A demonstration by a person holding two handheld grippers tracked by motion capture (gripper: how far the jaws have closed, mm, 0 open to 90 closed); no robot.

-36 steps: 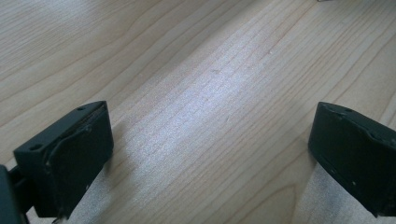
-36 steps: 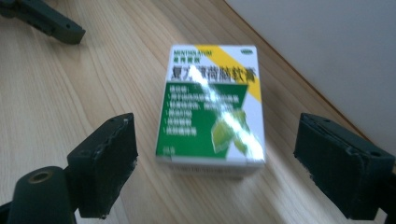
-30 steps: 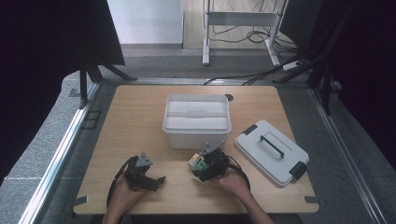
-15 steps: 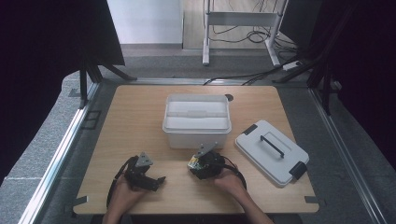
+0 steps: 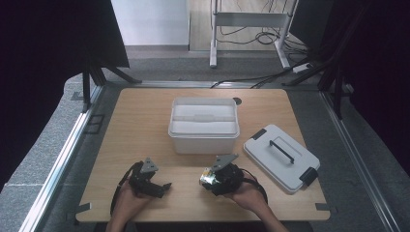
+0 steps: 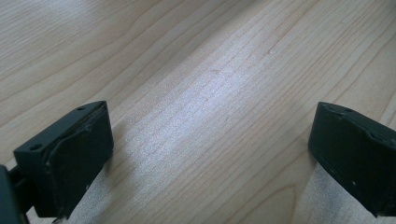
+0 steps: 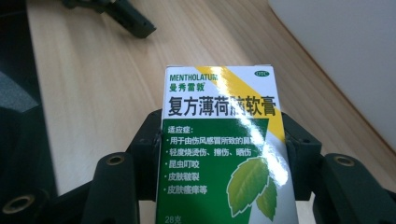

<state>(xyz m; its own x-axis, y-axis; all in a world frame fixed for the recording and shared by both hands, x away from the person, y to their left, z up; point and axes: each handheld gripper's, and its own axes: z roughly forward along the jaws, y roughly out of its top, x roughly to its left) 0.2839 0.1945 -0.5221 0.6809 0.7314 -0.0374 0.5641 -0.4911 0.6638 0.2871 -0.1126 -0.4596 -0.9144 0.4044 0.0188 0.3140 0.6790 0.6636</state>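
The right hand-held gripper (image 5: 209,178) is sitting low over the near part of the bench (image 5: 140,125), and it is clamping a small green and white Mentholatum box (image 7: 223,154) between its jaws. In the right gripper view the jaws are pressing against both long sides of the box, its printed face is turning up toward the camera, and glare is running across the yellow stripe. From the high view the box (image 5: 208,176) is poking out at the gripper's left end, just in front of the white bin (image 5: 204,126), close to its near wall but not touching it.

The left hand-held gripper (image 5: 162,186) is resting near the bench's front edge, well apart from the right one, with its jaws standing wide apart and nothing between them; the left gripper view is showing bare wood grain between the two black pads (image 6: 74,154).

The bin is sitting open in the middle of the bench. Its grey lid (image 5: 281,156), with a dark handle on top, is lying flat to the right of the bin, angled toward the bench's right corner.
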